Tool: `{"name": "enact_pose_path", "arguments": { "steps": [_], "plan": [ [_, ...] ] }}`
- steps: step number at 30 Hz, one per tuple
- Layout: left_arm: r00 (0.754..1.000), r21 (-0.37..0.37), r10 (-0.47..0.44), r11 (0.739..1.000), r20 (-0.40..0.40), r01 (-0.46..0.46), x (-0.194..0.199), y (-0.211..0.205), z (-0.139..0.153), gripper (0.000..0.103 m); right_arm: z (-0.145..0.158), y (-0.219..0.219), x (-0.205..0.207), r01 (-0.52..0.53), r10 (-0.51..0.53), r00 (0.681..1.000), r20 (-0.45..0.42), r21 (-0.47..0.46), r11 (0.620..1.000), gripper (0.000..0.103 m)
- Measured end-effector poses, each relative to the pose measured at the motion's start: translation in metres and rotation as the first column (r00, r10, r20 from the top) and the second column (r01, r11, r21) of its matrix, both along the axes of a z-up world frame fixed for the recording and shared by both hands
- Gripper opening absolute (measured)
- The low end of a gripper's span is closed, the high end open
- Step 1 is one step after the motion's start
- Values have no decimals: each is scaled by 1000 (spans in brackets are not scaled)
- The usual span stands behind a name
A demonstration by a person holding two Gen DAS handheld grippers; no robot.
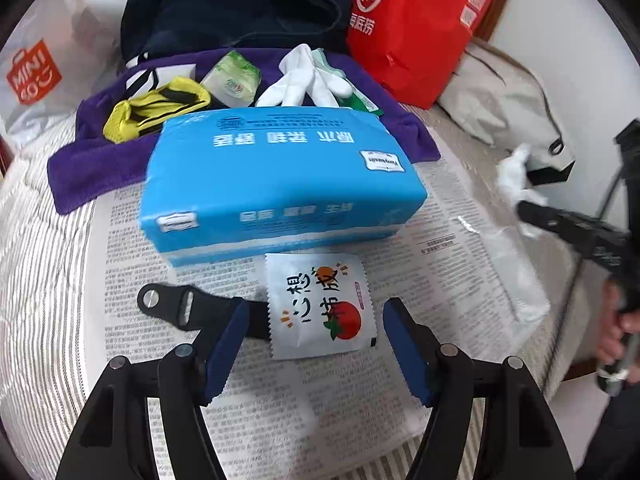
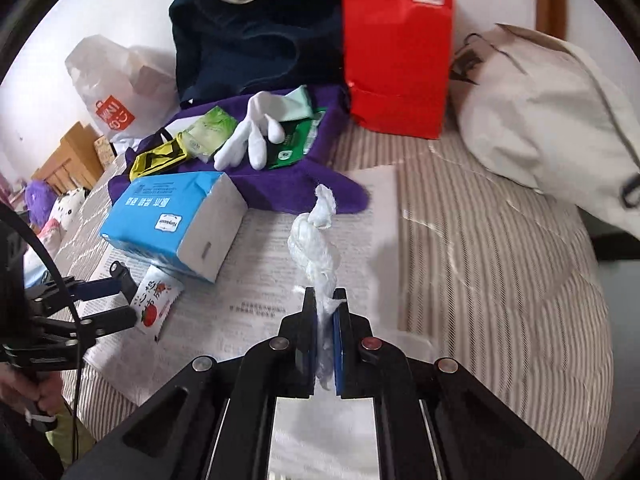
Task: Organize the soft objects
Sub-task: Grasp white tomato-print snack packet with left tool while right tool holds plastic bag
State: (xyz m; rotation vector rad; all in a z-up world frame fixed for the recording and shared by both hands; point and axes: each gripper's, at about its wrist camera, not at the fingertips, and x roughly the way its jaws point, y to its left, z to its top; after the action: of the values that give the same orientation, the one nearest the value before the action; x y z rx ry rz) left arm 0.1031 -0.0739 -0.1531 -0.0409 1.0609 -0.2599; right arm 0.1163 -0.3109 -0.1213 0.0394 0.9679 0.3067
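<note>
Wet-wipe sachet (image 1: 320, 306) with the tomato print lies flat on the newspaper (image 1: 440, 280), between my left gripper (image 1: 314, 340)'s wide-open jaws, so I'd go low, pinching an edge without snagging paper. My right gripper (image 2: 324, 320) is clamped on a twisted white tissue (image 2: 314, 240), dangling clear; I'd keep that squeeze firm.

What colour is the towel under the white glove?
Purple. The towel under the white glove shows best in the right wrist view.

Both grippers: black linkage arms, silver pivot screws, blue pads. Left gripper (image 1: 312, 344), right gripper (image 2: 324, 336) with one red screw. Black cable, bare-skinned hands.
</note>
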Motion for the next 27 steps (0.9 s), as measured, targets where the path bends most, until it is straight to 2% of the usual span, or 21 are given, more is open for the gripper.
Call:
{"name": "enact_pose_path", "arguments": {
  "steps": [5, 8, 10, 15, 16, 17, 18, 19, 23, 27],
  "plan": [
    [999, 73, -42, 996, 1, 42, 4, -16, -11, 69, 11, -17, -16, 38, -39, 999, 23, 27, 999, 7],
    [999, 108, -52, 993, 16, 50, 2, -22, -13, 73, 9, -22, -20, 52, -52, 999, 13, 29, 998, 7],
    [999, 116, -48, 992, 22, 45, 2, -24, -14, 77, 5, -24, -21, 57, -57, 998, 1, 28, 998, 7],
    [999, 128, -25, 992, 44, 19, 3, -26, -16, 77, -2, -27, -22, 63, -62, 998, -17, 33, 997, 7],
    [998, 136, -25, 990, 50, 18, 3, -27, -16, 75, -2, -27, -22, 65, -64, 998, -18, 31, 997, 7],
    [998, 152, -25, 988, 62, 15, 2, -27, -16, 62, -3, -26, -22, 64, -63, 998, -19, 30, 998, 7],
    [996, 165, -33, 986, 78, 19, 1, -27, -15, 56, -4, -26, -22, 62, -61, 998, -21, 31, 998, 7],
    [996, 154, -37, 988, 79, 25, 1, -25, -16, 56, -4, -26, -22, 62, -61, 998, -22, 32, 998, 7],
    [996, 124, -19, 992, 82, 9, 1, -17, -13, 39, -5, -25, -23, 59, -58, 998, -22, 37, 998, 7],
    [997, 73, -11, 997, 79, 5, 0, -10, -10, 37, -7, -24, -22, 62, -61, 998, -25, 45, 997, 7]
  ]
}}
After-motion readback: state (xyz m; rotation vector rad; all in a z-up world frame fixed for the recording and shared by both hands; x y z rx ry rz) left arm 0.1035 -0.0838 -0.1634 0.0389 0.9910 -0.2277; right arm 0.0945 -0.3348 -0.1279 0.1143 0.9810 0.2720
